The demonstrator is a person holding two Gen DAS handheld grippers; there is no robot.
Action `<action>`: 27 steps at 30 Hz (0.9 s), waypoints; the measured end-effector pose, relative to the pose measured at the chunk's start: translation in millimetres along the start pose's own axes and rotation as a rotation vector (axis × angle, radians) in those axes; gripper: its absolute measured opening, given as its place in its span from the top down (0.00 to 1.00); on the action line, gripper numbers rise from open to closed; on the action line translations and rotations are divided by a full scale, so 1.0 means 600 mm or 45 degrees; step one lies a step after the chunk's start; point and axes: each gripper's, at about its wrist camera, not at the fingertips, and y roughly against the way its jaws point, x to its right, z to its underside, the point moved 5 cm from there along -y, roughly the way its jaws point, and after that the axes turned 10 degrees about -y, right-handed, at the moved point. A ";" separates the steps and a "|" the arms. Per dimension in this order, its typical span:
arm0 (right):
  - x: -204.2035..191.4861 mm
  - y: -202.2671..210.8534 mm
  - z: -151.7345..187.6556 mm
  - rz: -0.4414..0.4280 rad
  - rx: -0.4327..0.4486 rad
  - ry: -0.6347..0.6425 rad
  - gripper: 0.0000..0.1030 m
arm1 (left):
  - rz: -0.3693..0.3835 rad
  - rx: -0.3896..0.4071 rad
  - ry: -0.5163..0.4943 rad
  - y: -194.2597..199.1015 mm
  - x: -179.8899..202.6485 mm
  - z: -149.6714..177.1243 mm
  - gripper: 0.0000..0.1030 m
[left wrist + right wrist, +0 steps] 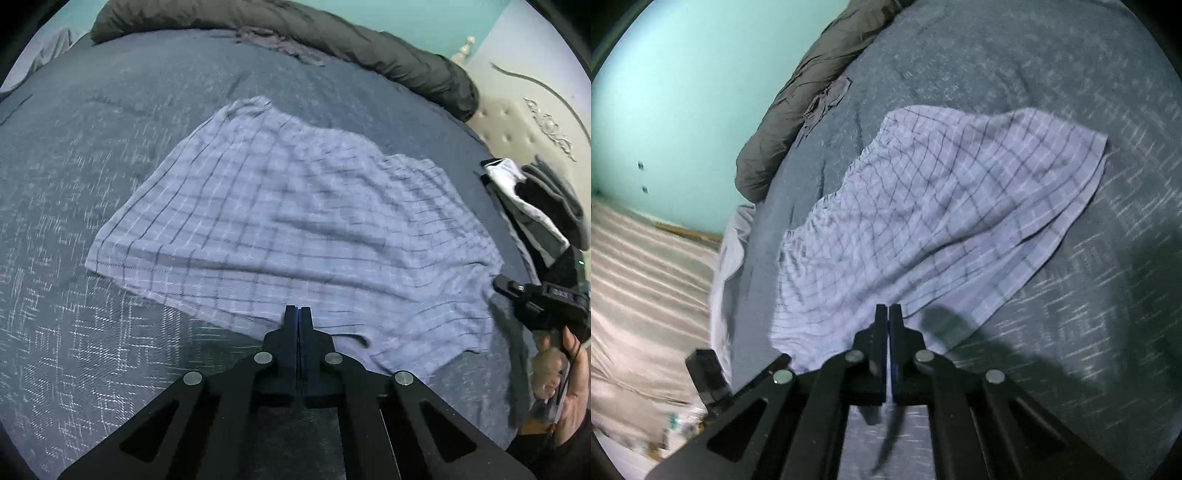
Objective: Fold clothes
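Checked shorts (280, 221) lie spread flat on the bed (92, 332), approx. mid-bed. Left gripper (297, 310) is fully closed at the shorts' near hem; right gripper (888, 309) also closed at their edge. Can't tell if either pinches cloth.

Dim, cool bluish light throughout, with heavy fisheye bending and black corners in both views. Soft motion blur across the bedspread (92, 332) weave and checked cloth (942, 206); gripper-shaped shadow cast rightward on the bedspread.
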 end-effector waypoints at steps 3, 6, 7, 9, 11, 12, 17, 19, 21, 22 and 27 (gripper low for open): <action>-0.005 -0.011 0.004 0.009 -0.024 -0.012 0.81 | 0.017 0.018 -0.032 0.004 0.022 -0.009 1.00; -0.013 -0.022 0.009 0.027 -0.042 -0.007 0.76 | 0.029 0.022 -0.047 0.004 0.032 -0.011 1.00; -0.017 -0.026 0.011 0.036 -0.048 -0.001 0.76 | 0.031 0.019 -0.050 0.002 0.034 -0.010 1.00; -0.021 -0.035 0.012 0.048 -0.052 0.003 0.76 | 0.023 0.013 -0.058 -0.001 0.035 -0.010 1.00; -0.024 -0.040 0.011 0.053 -0.047 0.005 0.76 | 0.015 0.007 -0.065 -0.004 0.034 -0.009 1.00; -0.024 -0.042 0.010 0.053 -0.042 0.006 0.76 | 0.014 0.006 -0.062 -0.005 0.032 -0.008 1.00; -0.022 -0.050 0.010 0.066 -0.030 0.008 0.99 | 0.016 0.010 -0.053 -0.002 0.027 -0.007 1.00; -0.018 -0.045 0.013 0.076 -0.018 0.002 0.99 | 0.015 0.011 -0.054 -0.001 0.026 -0.006 1.00; -0.014 -0.038 0.018 0.083 -0.016 -0.003 0.99 | 0.014 0.012 -0.049 0.000 0.024 -0.006 1.00; -0.010 -0.033 0.021 0.091 -0.013 -0.005 0.99 | 0.015 0.013 -0.047 0.000 0.023 -0.007 1.00; 0.001 -0.016 0.031 0.101 -0.006 -0.016 0.99 | 0.022 0.017 -0.047 -0.002 0.026 -0.011 1.00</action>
